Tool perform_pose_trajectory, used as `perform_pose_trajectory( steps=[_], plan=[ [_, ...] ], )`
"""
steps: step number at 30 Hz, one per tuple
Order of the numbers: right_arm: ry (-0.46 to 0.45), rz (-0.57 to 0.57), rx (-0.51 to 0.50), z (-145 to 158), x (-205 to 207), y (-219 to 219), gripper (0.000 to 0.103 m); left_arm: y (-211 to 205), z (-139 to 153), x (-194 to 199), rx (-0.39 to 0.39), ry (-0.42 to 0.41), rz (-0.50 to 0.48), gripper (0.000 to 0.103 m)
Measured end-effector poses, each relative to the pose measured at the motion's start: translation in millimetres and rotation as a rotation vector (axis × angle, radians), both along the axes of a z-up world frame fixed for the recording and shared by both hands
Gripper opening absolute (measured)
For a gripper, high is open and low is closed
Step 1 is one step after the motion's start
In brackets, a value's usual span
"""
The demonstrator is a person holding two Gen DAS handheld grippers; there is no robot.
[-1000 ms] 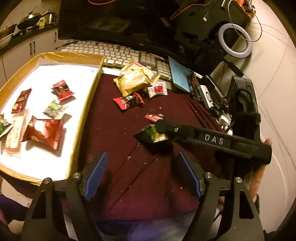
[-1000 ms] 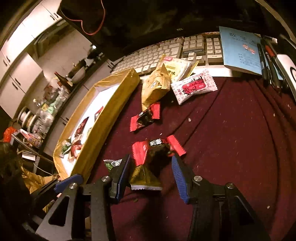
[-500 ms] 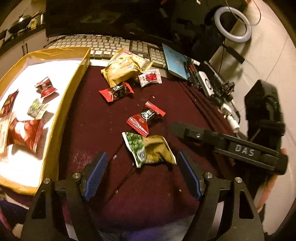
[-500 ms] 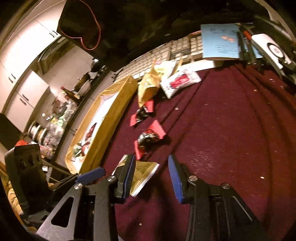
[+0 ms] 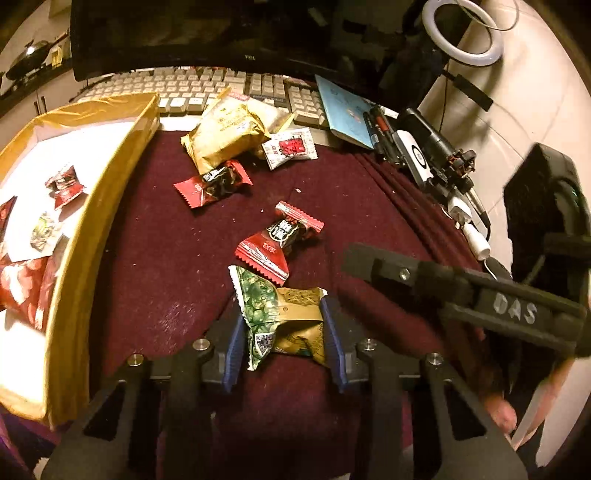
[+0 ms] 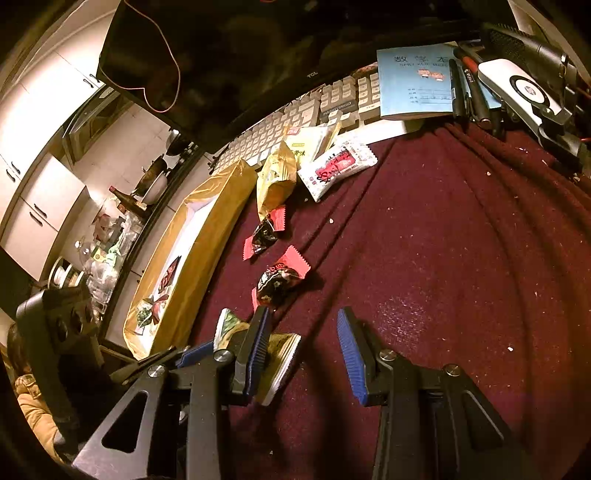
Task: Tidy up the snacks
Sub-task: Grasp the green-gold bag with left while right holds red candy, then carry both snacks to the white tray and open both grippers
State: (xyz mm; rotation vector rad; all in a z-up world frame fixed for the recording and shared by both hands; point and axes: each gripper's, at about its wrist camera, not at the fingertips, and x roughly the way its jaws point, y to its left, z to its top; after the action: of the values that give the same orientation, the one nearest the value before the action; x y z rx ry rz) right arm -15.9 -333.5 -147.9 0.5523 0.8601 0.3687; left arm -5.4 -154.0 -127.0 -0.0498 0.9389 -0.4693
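A dark red cloth [image 5: 177, 258] covers the desk in your left wrist view, with a keyboard [image 5: 192, 88] and monitor [image 5: 192, 33] at the back and a gold-rimmed tray [image 5: 110, 192] on the left. Your left gripper [image 5: 284, 332] is clamped on the green and gold snack packet [image 5: 280, 314], both blue pads pressing its sides while it lies on the cloth. Just beyond it sits a red and black candy [image 5: 282, 236], touching the packet's top corner. Another red candy [image 5: 212, 184], a gold bag [image 5: 225, 136] and a white sachet [image 5: 290, 147] lie nearer the keyboard. The tray already holds several snacks (one red wrapper [image 5: 64, 182] shows clearly). Your right gripper [image 5: 461, 291] reaches in from the right, above the cloth.

In your right wrist view the same cloth [image 6: 443, 240] spreads out, with a blue notebook [image 6: 413, 85] and pens [image 6: 465, 92] at the far edge. Your right gripper [image 6: 303, 350] stands open with nothing between its pads. The packet [image 6: 280, 350] shows partly behind its left finger, held by your left gripper [image 6: 192, 354], near the tray [image 6: 207, 236].
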Motion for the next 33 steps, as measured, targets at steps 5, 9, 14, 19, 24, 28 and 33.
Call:
perform_pose_trajectory(
  steps=[5, 9, 14, 19, 24, 28, 33],
  plan=[
    [0.004, -0.001, -0.051, 4.6, 3.9, 14.8, 0.040, 28.9, 11.1, -13.4, -0.113, 0.002, 0.050, 0.036],
    [0.010, 0.016, -0.065, 8.7, 14.6, 37.0, 0.041, 58.5, 24.2, -26.2, -0.170, -0.038, 0.119, 0.036],
    [0.043, -0.023, -0.140, 13.3, 38.8, 66.4, 0.048, 84.7, 34.0, -33.3, -0.196, -0.058, 0.177, 0.036],
    [0.029, -0.112, -0.313, 15.2, 45.0, 85.7, 0.042, 95.8, 36.4, -35.5, -0.210, -0.069, 0.196, 0.036],
    [-0.002, -0.155, -0.456, 14.1, 34.8, 96.6, 0.024, 110.8, 40.6, -38.1, -0.235, -0.085, 0.213, 0.036],
    [-0.071, -0.145, -0.432, 24.6, 21.1, 99.9, 0.020, 128.0, 45.9, -37.7, -0.264, -0.102, 0.255, 0.036],
    [-0.154, -0.076, -0.310, 48.7, 11.8, 108.1, 0.020, 155.9, 56.7, -27.7, -0.275, -0.128, 0.335, 0.036]
  ],
)
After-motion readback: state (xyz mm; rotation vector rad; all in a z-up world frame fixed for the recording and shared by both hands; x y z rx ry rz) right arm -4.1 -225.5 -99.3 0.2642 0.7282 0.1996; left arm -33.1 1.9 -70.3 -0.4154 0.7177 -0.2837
